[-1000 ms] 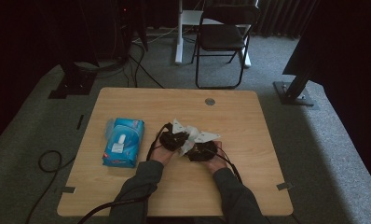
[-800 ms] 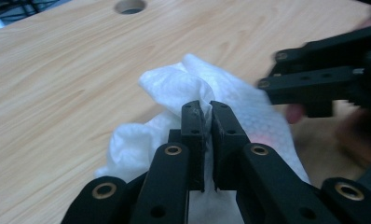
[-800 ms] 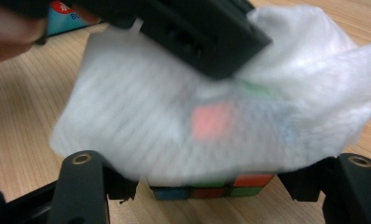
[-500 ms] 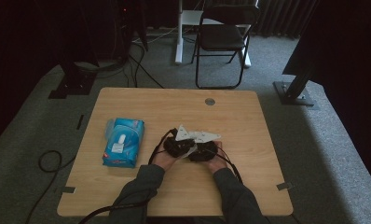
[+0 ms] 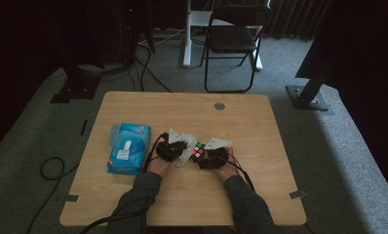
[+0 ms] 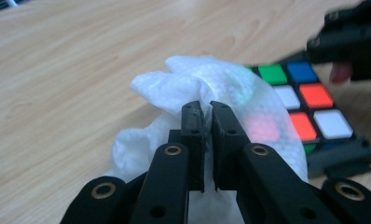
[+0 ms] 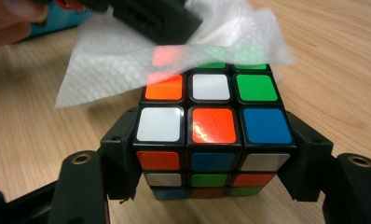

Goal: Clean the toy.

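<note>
A scrambled puzzle cube (image 7: 210, 135) (image 5: 198, 150) (image 6: 309, 105) sits clamped between the jaws of my right gripper (image 7: 211, 158) (image 5: 212, 157), at the middle of the table. My left gripper (image 6: 206, 123) (image 5: 175, 148) is shut on a white wet wipe (image 6: 197, 93) (image 5: 187, 152). The wipe (image 7: 141, 60) lies draped over the far part of the cube's top face, and coloured stickers show through it. The two grippers face each other, close together, each in a hand.
A blue pack of wipes (image 5: 127, 148) lies on the wooden table (image 5: 133, 107) to the left of my left hand. A round grommet (image 5: 220, 106) sits near the far edge. A folding chair (image 5: 233, 41) stands beyond the table.
My left gripper has brought the wipe to the right and lower, onto the cube's top. My right gripper has stayed in place with the cube.
</note>
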